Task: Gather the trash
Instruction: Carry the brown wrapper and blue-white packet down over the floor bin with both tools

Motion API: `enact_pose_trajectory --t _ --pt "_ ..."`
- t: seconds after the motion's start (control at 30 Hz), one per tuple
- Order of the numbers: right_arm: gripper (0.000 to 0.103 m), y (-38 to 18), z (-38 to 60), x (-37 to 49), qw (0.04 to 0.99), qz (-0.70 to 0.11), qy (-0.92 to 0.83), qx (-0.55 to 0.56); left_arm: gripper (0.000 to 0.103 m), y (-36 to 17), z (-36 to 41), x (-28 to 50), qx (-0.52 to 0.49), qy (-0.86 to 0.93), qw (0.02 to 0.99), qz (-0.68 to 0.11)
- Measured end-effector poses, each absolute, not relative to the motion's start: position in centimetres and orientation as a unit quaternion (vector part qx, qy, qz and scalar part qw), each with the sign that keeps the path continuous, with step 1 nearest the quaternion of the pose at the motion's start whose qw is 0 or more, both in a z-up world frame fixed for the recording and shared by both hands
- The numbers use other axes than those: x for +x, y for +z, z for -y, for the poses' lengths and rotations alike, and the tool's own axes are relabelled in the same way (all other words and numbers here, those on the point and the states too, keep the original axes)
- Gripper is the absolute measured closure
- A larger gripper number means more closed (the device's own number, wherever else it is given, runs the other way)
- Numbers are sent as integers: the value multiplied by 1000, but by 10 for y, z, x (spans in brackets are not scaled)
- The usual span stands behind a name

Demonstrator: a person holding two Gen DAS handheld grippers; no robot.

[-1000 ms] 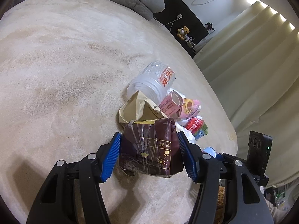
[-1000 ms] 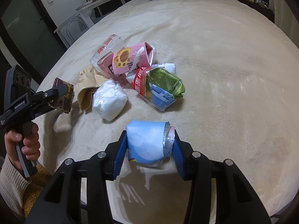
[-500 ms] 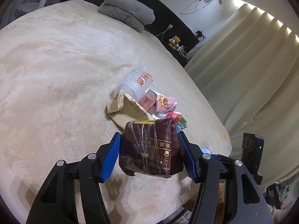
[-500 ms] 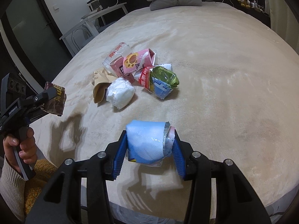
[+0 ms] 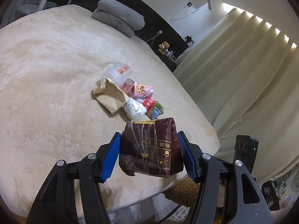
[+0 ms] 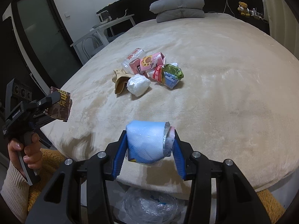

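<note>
The left claw (image 5: 149, 155) pinches a brown packet (image 5: 151, 149) across its width, held clear of the bed (image 5: 46, 74) near its edge. The right claw (image 6: 149, 147) pinches a blue wrapper (image 6: 147, 141) likewise. Both loads appear positioned at the bed edge for release into a bin below.

Remaining trash sits grouped mid-bed, well apart from both claws: bottle (image 5: 117, 71), paper bag (image 5: 109, 97), pink carton (image 5: 141, 90), white wad (image 5: 134, 109), green-red pack (image 5: 155, 108).

Only the right view shows the clear-lined bin (image 6: 149, 205) directly under the wrapper, and the hand (image 6: 24, 151) gripping the left tool. Only the left view shows the curtain (image 5: 243, 65).
</note>
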State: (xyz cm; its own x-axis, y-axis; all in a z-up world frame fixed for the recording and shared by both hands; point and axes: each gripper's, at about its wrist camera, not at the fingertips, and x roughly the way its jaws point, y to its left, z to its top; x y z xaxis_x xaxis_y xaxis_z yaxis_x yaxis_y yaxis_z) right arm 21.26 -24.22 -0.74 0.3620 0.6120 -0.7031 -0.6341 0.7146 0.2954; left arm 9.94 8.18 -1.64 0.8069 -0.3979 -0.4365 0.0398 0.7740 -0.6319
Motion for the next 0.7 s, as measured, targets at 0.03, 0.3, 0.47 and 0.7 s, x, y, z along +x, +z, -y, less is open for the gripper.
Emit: enact_pose_trajectory --t 0.03,0.3,0.47,0.7 --pt "57 -7 245 209 826 -419 378 -11 43 -17 -78 95 -312 -124 898 -285" --pt "57 -9 262 179 829 -411 378 -9 43 -22 -51 64 -310 -136 897 -285" --pt "57 -13 267 166 828 -412 381 -14 44 -27 -38 48 -313 -141 894 -287" --pt "57 -17 275 149 826 -412 385 -14 43 -32 -25 28 -322 -144 891 -287"
